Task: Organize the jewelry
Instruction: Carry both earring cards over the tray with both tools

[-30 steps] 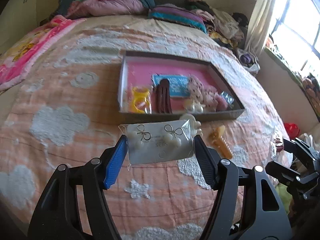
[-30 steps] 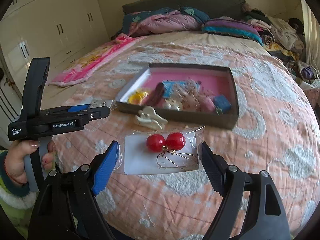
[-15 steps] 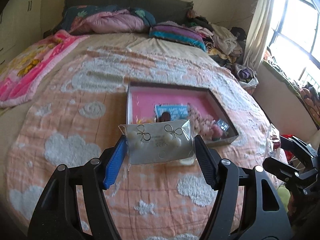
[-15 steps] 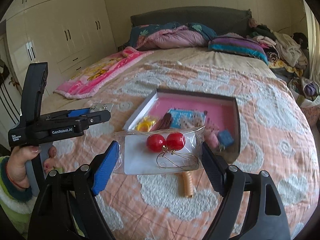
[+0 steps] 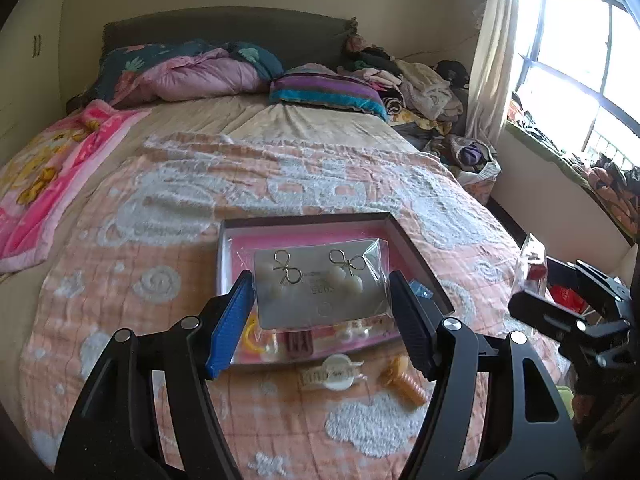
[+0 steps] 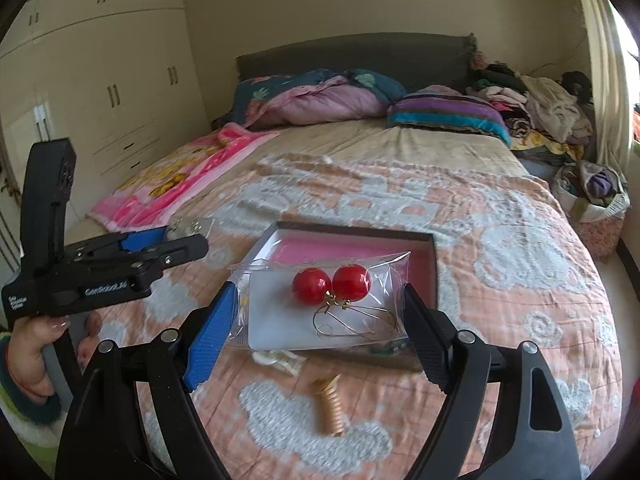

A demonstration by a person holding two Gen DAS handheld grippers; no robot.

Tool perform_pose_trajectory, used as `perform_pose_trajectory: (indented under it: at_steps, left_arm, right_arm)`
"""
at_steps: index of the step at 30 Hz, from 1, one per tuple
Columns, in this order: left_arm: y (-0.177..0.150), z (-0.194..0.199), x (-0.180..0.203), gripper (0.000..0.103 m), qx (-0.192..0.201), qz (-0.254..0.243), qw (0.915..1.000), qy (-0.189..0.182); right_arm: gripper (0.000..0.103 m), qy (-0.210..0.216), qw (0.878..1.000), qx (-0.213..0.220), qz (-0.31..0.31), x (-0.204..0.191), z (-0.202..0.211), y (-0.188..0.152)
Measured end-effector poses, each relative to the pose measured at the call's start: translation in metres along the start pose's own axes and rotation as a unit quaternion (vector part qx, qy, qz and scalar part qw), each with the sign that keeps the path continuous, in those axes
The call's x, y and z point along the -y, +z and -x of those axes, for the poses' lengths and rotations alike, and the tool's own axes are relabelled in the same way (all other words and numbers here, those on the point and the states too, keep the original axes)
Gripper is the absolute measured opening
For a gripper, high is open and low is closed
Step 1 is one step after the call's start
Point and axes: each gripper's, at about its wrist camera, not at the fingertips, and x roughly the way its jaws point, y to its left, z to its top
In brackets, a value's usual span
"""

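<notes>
My left gripper (image 5: 322, 308) is shut on a clear packet of bow-and-pearl earrings (image 5: 320, 284), held above the near end of the pink-lined jewelry box (image 5: 416, 256). My right gripper (image 6: 320, 326) is shut on a clear packet of red ball earrings (image 6: 330, 304), held above the same box (image 6: 434, 272). The box holds a yellow ring, a brown clip and pearl pieces, partly hidden by the packets. The left gripper also shows in the right wrist view (image 6: 132, 256), and the right gripper in the left wrist view (image 5: 568, 300).
A white hair claw (image 5: 334, 374) and a tan spiral hair clip (image 5: 402, 386) lie on the peach bedspread (image 5: 160, 240) in front of the box. Pillows and piled clothes (image 5: 420, 80) are at the bed's far end. A wardrobe (image 6: 100, 92) stands to the left.
Both grippers have risen and pulled back from the box, each still holding its packet. The box now looks smaller and sits lower behind the packets.
</notes>
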Motion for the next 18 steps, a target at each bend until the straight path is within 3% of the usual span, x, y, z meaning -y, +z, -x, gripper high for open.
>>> perform_pose_trajectory:
  at_steps: [18]
  left_arm:
    - [0.011, -0.061, 0.005, 0.060, -0.034, -0.017, 0.9993, 0.000]
  right_arm:
    - [0.080, -0.058, 0.998, -0.004, -0.038, 0.064, -0.032, 0.015]
